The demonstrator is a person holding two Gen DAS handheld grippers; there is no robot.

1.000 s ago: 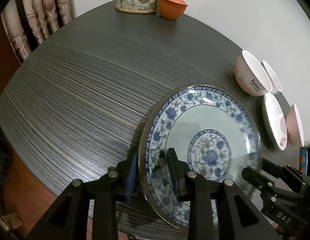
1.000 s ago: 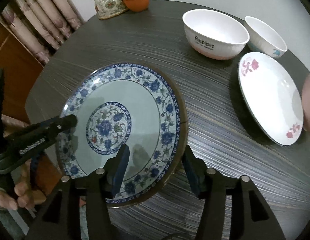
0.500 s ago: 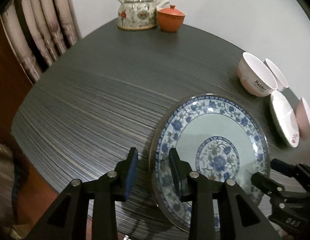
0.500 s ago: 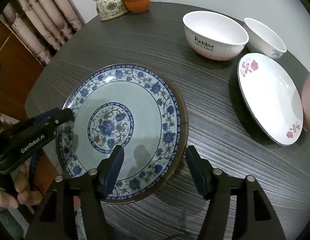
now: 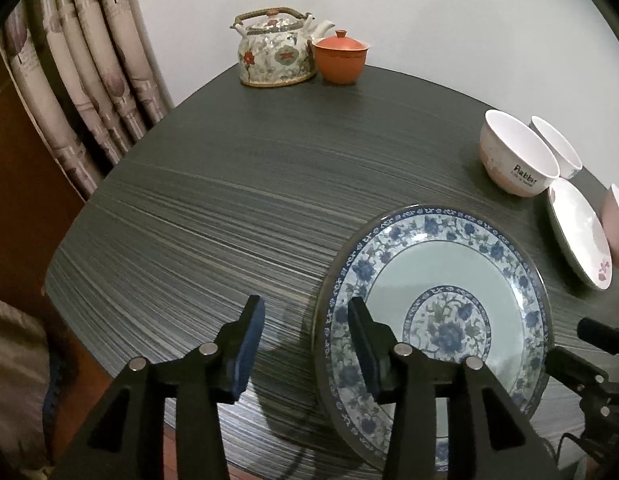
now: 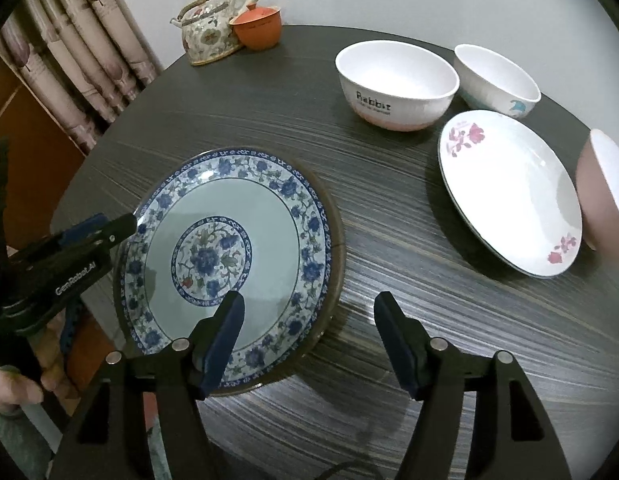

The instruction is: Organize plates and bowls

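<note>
Left claw (image 5: 305, 344): jaws opening, rim of the blue-and-white floral plate (image 5: 437, 280) passes between them, pads not pressing on it. One finger stands over the plate's left border, the other over bare table (image 5: 229, 184). Grip released.

Right claw (image 6: 307, 340): jaws spread wide, nothing clamped. Left finger hangs over the plate's near rim, right finger over bare table just beside the plate.

The blue-and-white plate lies flat on the dark striped table at its near edge, between the two claws. In the right wrist view the left claw's tip sits at the plate's left rim, with a hand (image 6: 13, 388) gripping that tool at the lower left.

Further right, apart from the big plate: a white plate with pink flowers (image 6: 509, 196), flat. A pink bowl (image 6: 601, 192) just beside its right edge, cut off by the frame.

Behind that plate: white bowl printed "Rabbit" (image 6: 393, 84), upright; a smaller white bowl (image 6: 497, 78) right next to it.

Far edge of the table: floral teapot (image 5: 275, 54), orange lidded cup (image 5: 340, 58) against its right side. Patterned curtain (image 5: 69, 80) beyond, at left.
</note>
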